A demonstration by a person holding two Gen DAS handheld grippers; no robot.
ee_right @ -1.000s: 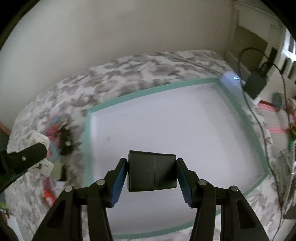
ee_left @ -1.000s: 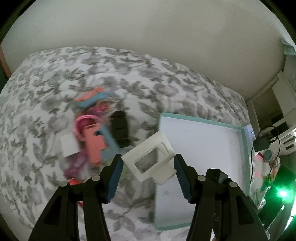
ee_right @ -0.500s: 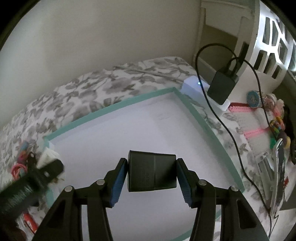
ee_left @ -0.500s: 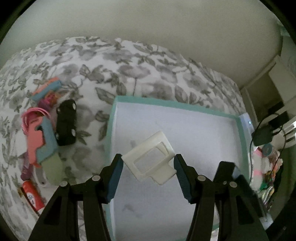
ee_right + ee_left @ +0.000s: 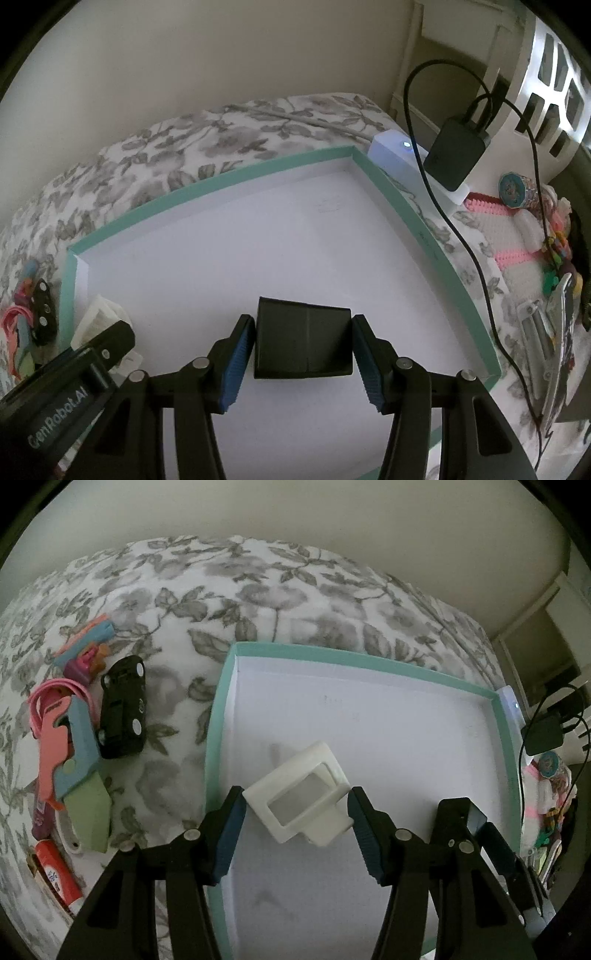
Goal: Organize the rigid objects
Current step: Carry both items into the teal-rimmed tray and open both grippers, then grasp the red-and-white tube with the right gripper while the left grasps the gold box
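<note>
Left wrist view: the left gripper (image 5: 295, 814) was clamped on a white frame (image 5: 299, 799), its blue pads pressed against the piece's two ends, holding it tilted above the white floor of a teal-rimmed tray (image 5: 216, 738). The tray lay on a floral bedspread (image 5: 258, 590). To its left sat a black toy car (image 5: 122, 707), just beside a heap of pink, blue and green plastic pieces (image 5: 70, 746), with a red tube (image 5: 55, 873) nearer the lens. Part of the right gripper (image 5: 476, 823) showed at the lower right, over the tray.

Right wrist view: the right gripper (image 5: 303, 341) was clamped on a black block (image 5: 303, 339), blue pads against both sides, held over the tray's (image 5: 221, 173) near half. The left gripper (image 5: 99, 343) entered from the lower left with the frame (image 5: 98, 314) at the tray's left wall. A white box (image 5: 391, 151) with a lit dot touched the tray's far corner; a black charger (image 5: 456, 157) and its cable (image 5: 476, 258) lay beside it. The car (image 5: 43, 312) stood outside the left rim.
</note>
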